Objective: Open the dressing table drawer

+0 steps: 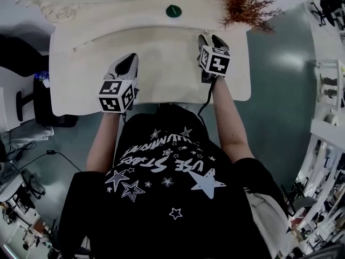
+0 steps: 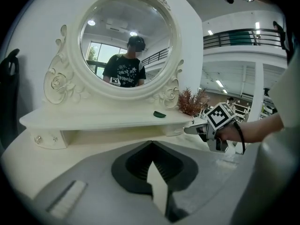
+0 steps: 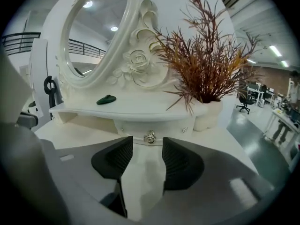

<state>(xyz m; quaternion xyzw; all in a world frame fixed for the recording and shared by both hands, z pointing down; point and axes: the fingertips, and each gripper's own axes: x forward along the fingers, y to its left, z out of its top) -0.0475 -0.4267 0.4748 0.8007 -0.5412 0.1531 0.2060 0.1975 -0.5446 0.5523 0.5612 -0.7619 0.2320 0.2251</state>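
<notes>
White dressing-table top (image 1: 161, 63) is faced; its small silver drawer knob (image 3: 149, 136) is seen far right, just beyond the spread right gripper (image 3: 147, 149), which should be centred before closing; left gripper (image 2: 151, 149) is pressed together

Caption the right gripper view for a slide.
Open right gripper lined up on the small silver metal drawer knob of the white carved dressing table.
</notes>
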